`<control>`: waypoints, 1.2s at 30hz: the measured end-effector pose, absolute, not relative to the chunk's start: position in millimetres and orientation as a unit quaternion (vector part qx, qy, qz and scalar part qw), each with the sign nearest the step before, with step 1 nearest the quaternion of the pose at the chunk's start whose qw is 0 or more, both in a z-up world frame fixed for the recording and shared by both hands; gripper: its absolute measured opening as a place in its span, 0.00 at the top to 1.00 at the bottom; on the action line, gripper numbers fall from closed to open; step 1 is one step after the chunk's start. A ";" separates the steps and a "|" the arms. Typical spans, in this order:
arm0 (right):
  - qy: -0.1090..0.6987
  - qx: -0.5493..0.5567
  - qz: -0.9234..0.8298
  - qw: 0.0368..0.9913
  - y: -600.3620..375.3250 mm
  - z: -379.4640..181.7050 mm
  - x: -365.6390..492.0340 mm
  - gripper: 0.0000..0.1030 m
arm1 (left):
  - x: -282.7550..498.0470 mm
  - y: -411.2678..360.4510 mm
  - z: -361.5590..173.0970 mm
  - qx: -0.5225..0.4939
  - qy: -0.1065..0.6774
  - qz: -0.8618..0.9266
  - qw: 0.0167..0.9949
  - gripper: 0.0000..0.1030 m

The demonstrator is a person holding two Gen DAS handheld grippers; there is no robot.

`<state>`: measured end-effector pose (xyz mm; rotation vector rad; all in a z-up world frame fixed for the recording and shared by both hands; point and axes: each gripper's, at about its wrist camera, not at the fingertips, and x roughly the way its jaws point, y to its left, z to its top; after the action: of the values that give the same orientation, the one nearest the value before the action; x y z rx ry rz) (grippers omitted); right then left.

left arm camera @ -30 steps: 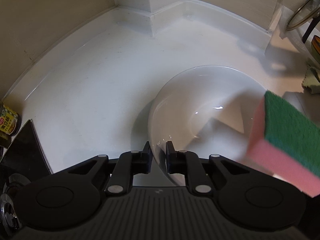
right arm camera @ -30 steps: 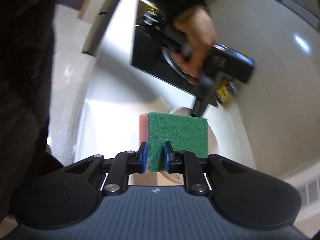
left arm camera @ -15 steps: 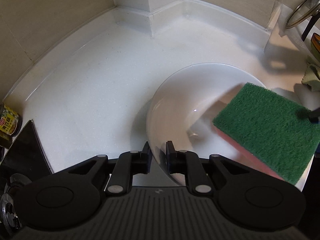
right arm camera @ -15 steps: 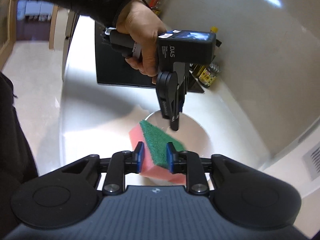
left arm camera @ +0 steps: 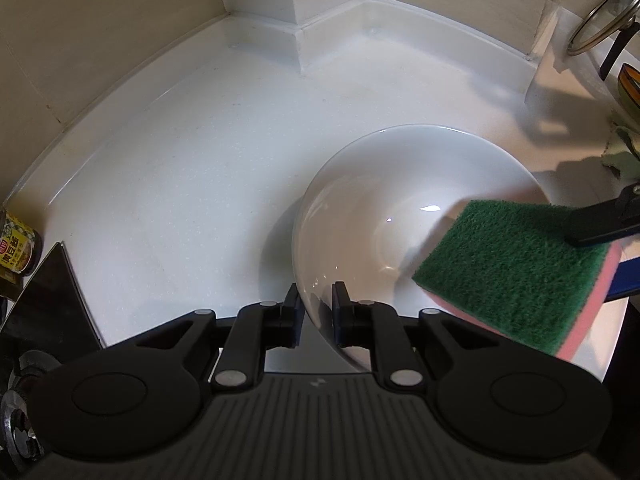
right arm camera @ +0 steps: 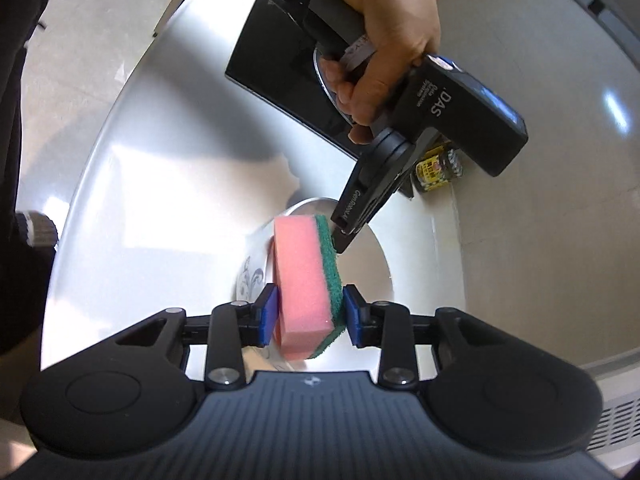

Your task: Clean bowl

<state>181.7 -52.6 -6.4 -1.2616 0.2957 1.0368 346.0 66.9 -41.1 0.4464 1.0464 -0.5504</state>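
Note:
A white bowl stands on the white counter. My left gripper is shut on the bowl's near rim, one finger inside and one outside. My right gripper is shut on a pink sponge with a green scouring face. The sponge sits inside the bowl at its right side in the left wrist view, green face up. The bowl shows partly behind the sponge in the right wrist view, with the left gripper at its rim.
The counter ends at a raised white backsplash and wall corner. A black cooktop lies to the left with a yellow-labelled jar beside it. A glass lid and dishes stand at the far right.
The right gripper swung the sponge from outside the bowl's right edge down into the bowl and turned it. The left gripper kept its hold on the rim.

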 end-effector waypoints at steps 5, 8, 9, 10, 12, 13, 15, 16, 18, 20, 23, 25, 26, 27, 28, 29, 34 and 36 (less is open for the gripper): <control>0.182 -0.470 0.473 0.723 -49.3 14.0 201.2 0.75 | 351.1 66.7 -40.2 0.208 0.495 -0.263 0.801 0.86; 0.187 -0.468 0.485 0.715 -44.5 12.1 202.2 0.75 | 353.3 67.9 -40.0 0.211 0.491 -0.271 0.801 0.86; 0.186 -0.467 0.490 0.712 -45.7 12.7 201.3 0.75 | 352.9 67.9 -40.1 0.214 0.488 -0.274 0.801 0.86; 0.183 -0.469 0.498 0.706 -48.4 14.0 199.4 0.75 | 352.7 68.2 -40.2 0.215 0.487 -0.276 0.801 0.85; 0.174 -0.486 0.507 0.690 -52.8 15.1 197.6 0.75 | 353.0 69.6 -40.3 0.216 0.484 -0.281 0.800 0.84; 0.166 -0.502 0.509 0.679 -55.7 14.3 196.5 0.76 | 353.4 70.2 -40.5 0.216 0.483 -0.282 0.800 0.84; 0.156 -0.527 0.508 0.663 -60.4 12.8 193.7 0.76 | 356.5 73.9 -41.0 0.192 0.492 -0.269 0.805 0.79; 0.155 -0.533 0.506 0.660 -62.5 12.0 193.9 0.76 | 358.1 76.5 -41.0 0.175 0.499 -0.258 0.809 0.77; 0.153 -0.540 0.502 0.658 -67.4 11.1 194.1 0.76 | 358.8 83.1 -40.9 0.125 0.522 -0.221 0.814 0.75; 0.151 -0.542 0.501 0.658 -68.4 11.6 191.6 0.76 | 349.3 80.8 -40.2 0.130 0.528 -0.211 0.812 0.76; 0.146 -0.546 0.500 0.656 -66.8 8.5 188.9 0.76 | 338.0 74.7 -41.3 0.148 0.534 -0.214 0.804 0.77; 0.151 -0.539 0.501 0.660 -62.3 8.7 190.6 0.76 | 335.1 72.1 -41.3 0.161 0.530 -0.214 0.805 0.78; 0.154 -0.532 0.503 0.663 -59.3 9.7 190.8 0.76 | 336.4 72.3 -41.4 0.161 0.529 -0.213 0.806 0.81; 0.156 -0.525 0.506 0.666 -56.3 10.9 190.8 0.76 | 338.4 72.5 -41.5 0.161 0.527 -0.210 0.807 0.84; 0.158 -0.518 0.509 0.669 -53.4 12.0 190.7 0.76 | 340.3 72.1 -41.6 0.162 0.526 -0.208 0.809 0.85; 0.158 -0.515 0.509 0.671 -50.3 12.4 190.3 0.76 | 342.3 71.4 -41.8 0.165 0.524 -0.208 0.809 0.86; 0.143 -0.530 0.504 0.666 -47.5 6.7 184.5 0.75 | 350.3 63.8 -42.5 0.191 0.509 -0.237 0.805 0.86; 0.144 -0.534 0.506 0.661 -53.7 7.9 183.9 0.76 | 351.6 64.0 -42.0 0.195 0.506 -0.246 0.803 0.85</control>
<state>183.9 -53.7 7.9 -1.2083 0.3261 1.1455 351.6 64.0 -42.0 0.4176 1.0834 -0.5275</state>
